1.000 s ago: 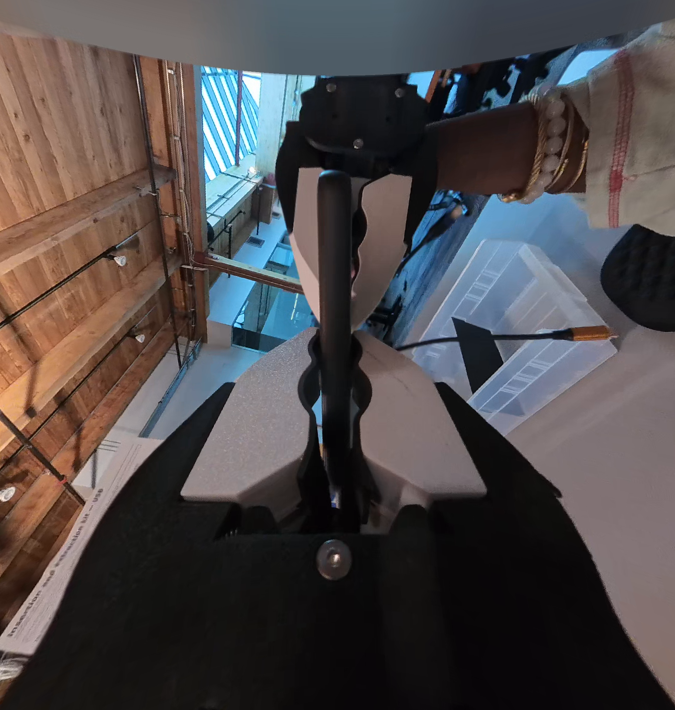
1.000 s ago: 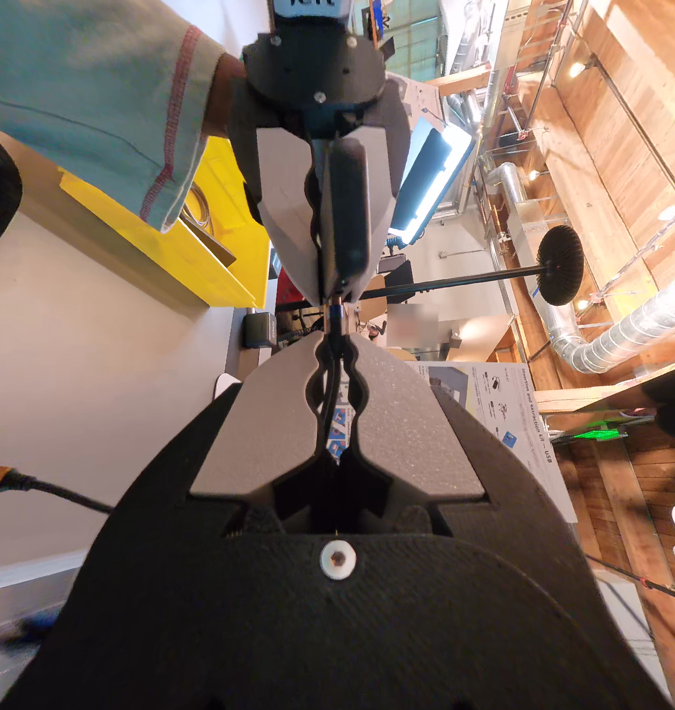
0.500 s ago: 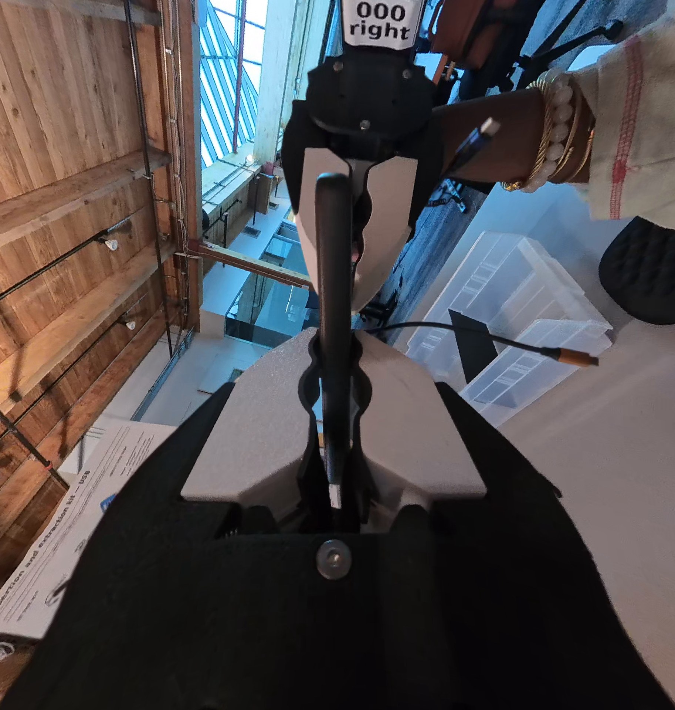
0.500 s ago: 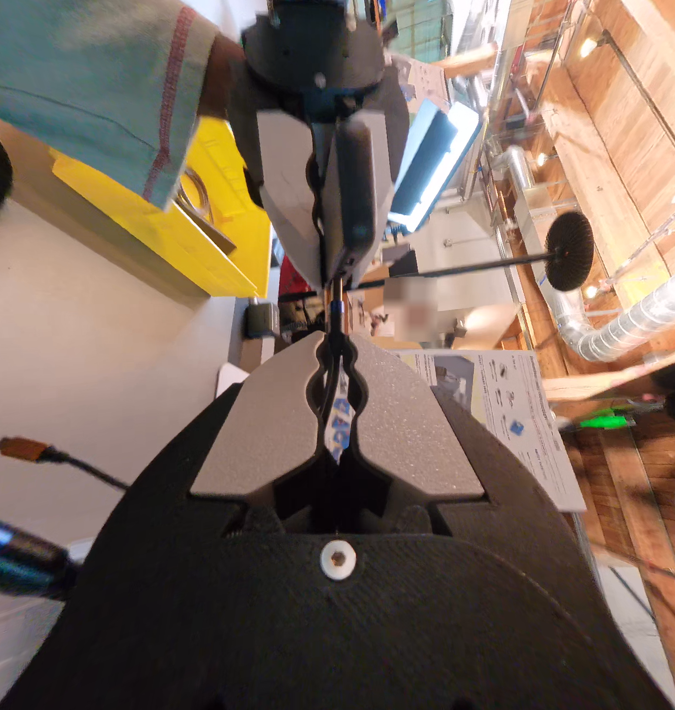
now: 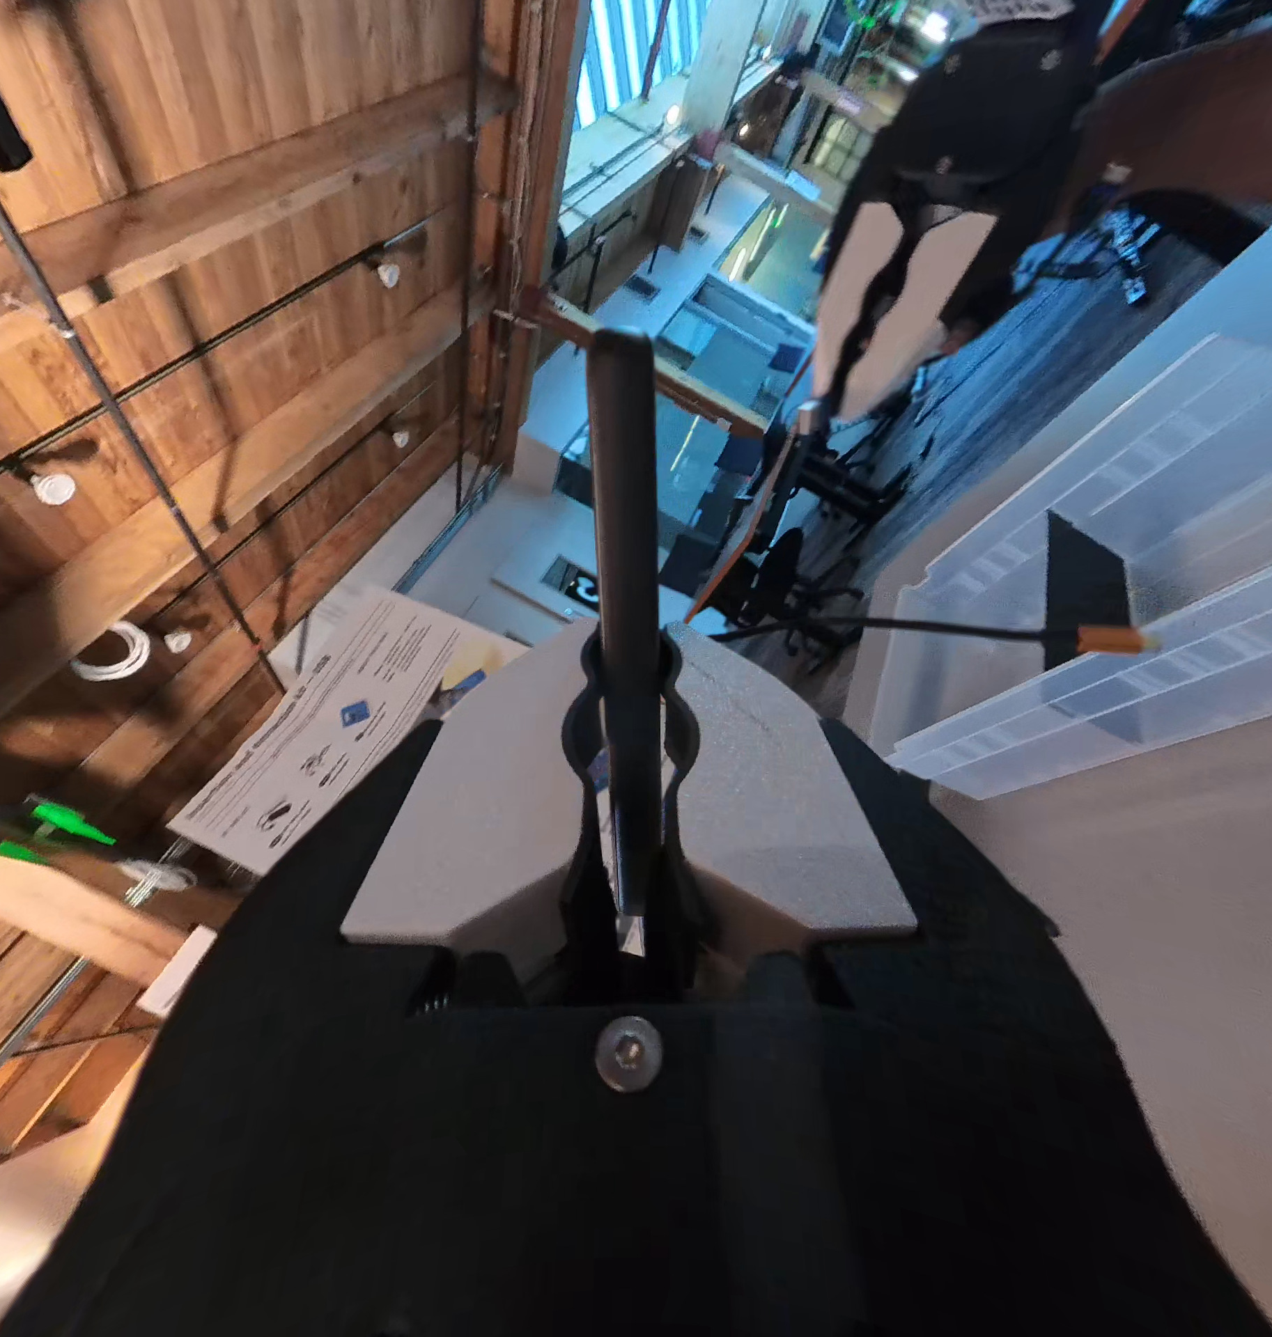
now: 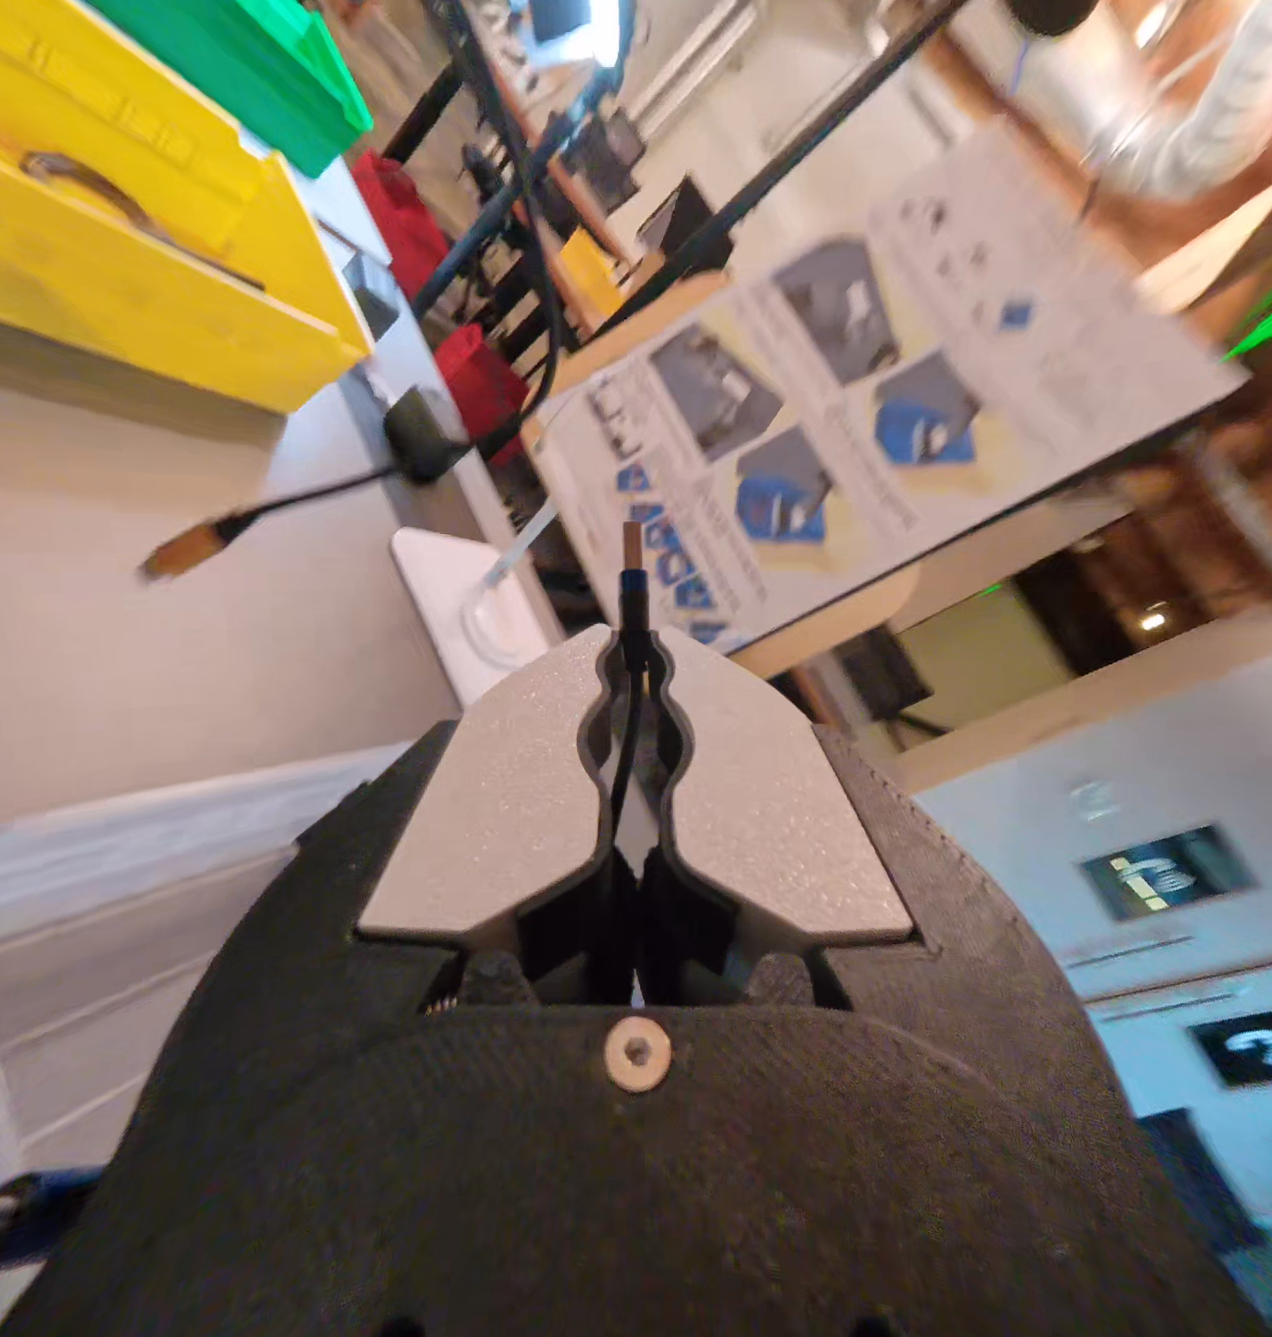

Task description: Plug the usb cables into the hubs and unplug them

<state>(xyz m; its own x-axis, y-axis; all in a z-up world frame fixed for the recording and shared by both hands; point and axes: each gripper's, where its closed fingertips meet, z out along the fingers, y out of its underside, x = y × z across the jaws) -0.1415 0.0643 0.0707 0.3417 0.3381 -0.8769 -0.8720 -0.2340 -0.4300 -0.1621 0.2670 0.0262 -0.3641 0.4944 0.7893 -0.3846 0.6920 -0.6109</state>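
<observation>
My left gripper [image 5: 627,637] is shut on a slim dark hub [image 5: 618,470] that sticks out forward between its fingers. My right gripper [image 6: 633,637] is shut on a thin black USB cable; its blue-collared metal plug [image 6: 632,550] juts past the fingertips, free in the air. In the left wrist view the right gripper [image 5: 846,391] is blurred at the upper right, apart from the hub, with the plug [image 5: 807,421] at its tip. A second cable with an orange plug [image 5: 1111,640] hangs loose; it also shows in the right wrist view [image 6: 184,553].
Clear plastic organiser boxes [image 5: 1161,579] stand on the white table [image 5: 1125,977]. Yellow [image 6: 148,253] and green [image 6: 257,72] bins stand at the far left. A printed sheet [image 6: 872,398] and a white pad [image 6: 474,615] lie ahead. There is about 20 cm between the tips of the two grippers.
The grippers faced each other with the plug at the hub's end. They have now pulled apart; the plug is out of the hub, and the left gripper has left the right wrist view.
</observation>
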